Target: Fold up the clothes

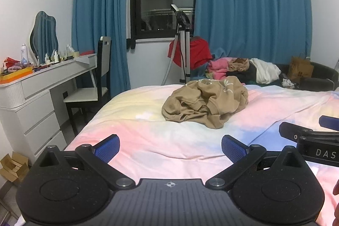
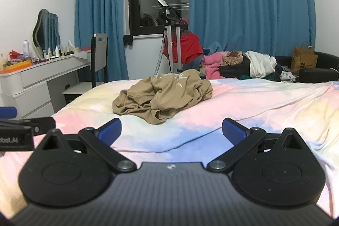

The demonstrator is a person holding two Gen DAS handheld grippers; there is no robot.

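A crumpled tan garment (image 1: pixel 205 104) lies in a heap on the pastel bed cover (image 1: pixel 148 141); it also shows in the right wrist view (image 2: pixel 163 96) on the same cover (image 2: pixel 264 103). My left gripper (image 1: pixel 170 148) is open and empty, held over the near part of the bed, well short of the garment. My right gripper (image 2: pixel 171 130) is open and empty too, beside the left one. Each gripper shows at the edge of the other's view, the right one (image 1: pixel 313 137) and the left one (image 2: pixel 19 128).
A pile of mixed clothes (image 1: pixel 243 70) lies beyond the bed's far edge. A white dressing table (image 1: pixel 38 86) with bottles and a mirror, and a chair (image 1: pixel 93 88), stand to the left. A garment steamer (image 1: pixel 183 46) stands at the window. A dark sofa with a paper bag (image 1: pixel 300 70) is far right.
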